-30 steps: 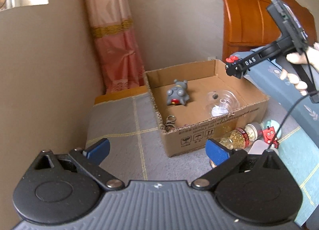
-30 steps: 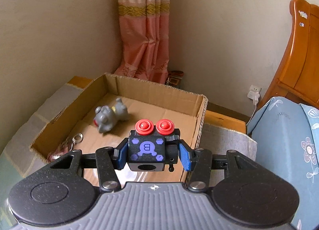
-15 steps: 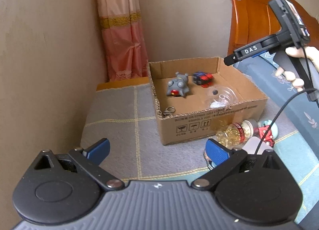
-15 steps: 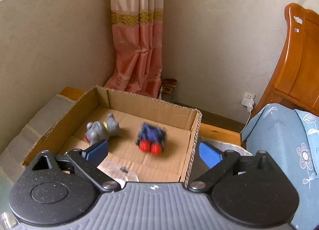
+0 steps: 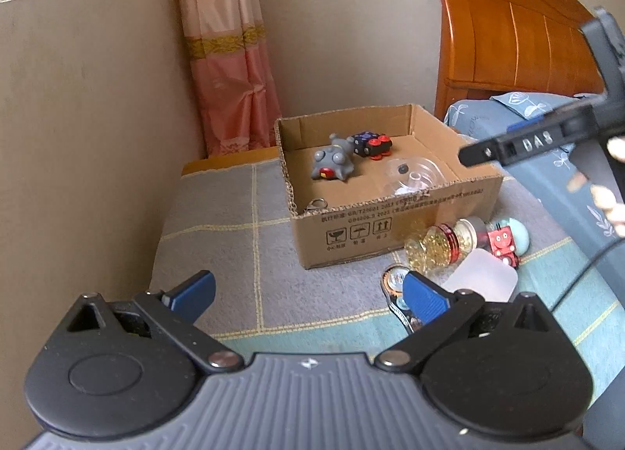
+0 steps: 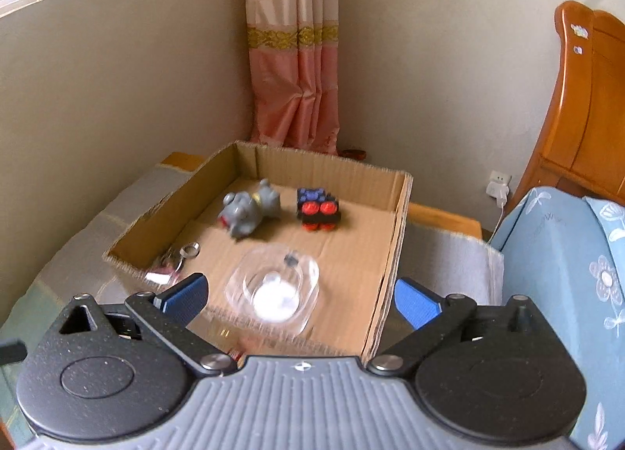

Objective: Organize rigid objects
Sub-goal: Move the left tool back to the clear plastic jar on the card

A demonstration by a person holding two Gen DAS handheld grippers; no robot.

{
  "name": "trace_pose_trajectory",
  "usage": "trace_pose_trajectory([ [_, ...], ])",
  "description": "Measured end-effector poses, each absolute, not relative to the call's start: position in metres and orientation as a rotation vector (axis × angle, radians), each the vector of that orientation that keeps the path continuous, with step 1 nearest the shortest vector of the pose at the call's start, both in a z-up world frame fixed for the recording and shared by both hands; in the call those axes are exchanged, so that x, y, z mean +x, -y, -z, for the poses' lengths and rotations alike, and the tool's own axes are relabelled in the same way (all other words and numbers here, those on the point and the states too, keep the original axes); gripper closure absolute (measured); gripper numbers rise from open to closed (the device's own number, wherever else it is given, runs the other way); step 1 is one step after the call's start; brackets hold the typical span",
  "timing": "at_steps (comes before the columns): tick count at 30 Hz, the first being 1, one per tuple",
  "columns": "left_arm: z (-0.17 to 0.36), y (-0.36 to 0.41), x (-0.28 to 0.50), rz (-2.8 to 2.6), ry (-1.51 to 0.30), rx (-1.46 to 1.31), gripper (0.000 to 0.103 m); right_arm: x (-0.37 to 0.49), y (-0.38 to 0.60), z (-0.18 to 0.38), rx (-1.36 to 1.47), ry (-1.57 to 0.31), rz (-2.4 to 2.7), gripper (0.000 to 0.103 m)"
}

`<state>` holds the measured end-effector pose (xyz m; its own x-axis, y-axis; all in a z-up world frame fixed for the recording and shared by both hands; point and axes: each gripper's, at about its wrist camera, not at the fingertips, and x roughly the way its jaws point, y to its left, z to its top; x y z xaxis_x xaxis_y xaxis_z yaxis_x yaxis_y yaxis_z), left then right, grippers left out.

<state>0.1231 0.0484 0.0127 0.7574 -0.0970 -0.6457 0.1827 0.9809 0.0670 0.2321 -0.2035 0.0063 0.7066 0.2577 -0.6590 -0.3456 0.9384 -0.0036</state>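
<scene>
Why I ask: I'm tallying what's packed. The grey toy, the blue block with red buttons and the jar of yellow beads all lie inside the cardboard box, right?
Not the jar of yellow beads: the left wrist view shows it outside, against the cardboard box front. The grey toy and blue block are inside.

We count one cardboard box (image 5: pixel 390 215) holding four things: one grey toy animal (image 5: pixel 332 165), one dark blue cube with red buttons (image 5: pixel 371 143), one clear plastic container (image 5: pixel 414 178) and one keyring (image 5: pixel 316 204). Near the box, on the right, we count one jar of yellow beads (image 5: pixel 437 245), one red toy (image 5: pixel 502 243) and one white lid (image 5: pixel 482 280).
</scene>
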Motion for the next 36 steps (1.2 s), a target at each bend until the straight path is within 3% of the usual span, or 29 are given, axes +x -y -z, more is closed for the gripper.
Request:
trace_pose_trajectory([
  [19, 0.028, -0.039, 0.110, 0.342, -0.770, 0.154, 0.001, 0.134, 0.201, 0.070, 0.020, -0.790, -0.400, 0.000],
  [36, 0.066, -0.041, 0.115, 0.338, -0.861, 0.131, 0.001, 0.111, 0.188, 0.098, -0.130, -0.791, -0.411, 0.000],
])
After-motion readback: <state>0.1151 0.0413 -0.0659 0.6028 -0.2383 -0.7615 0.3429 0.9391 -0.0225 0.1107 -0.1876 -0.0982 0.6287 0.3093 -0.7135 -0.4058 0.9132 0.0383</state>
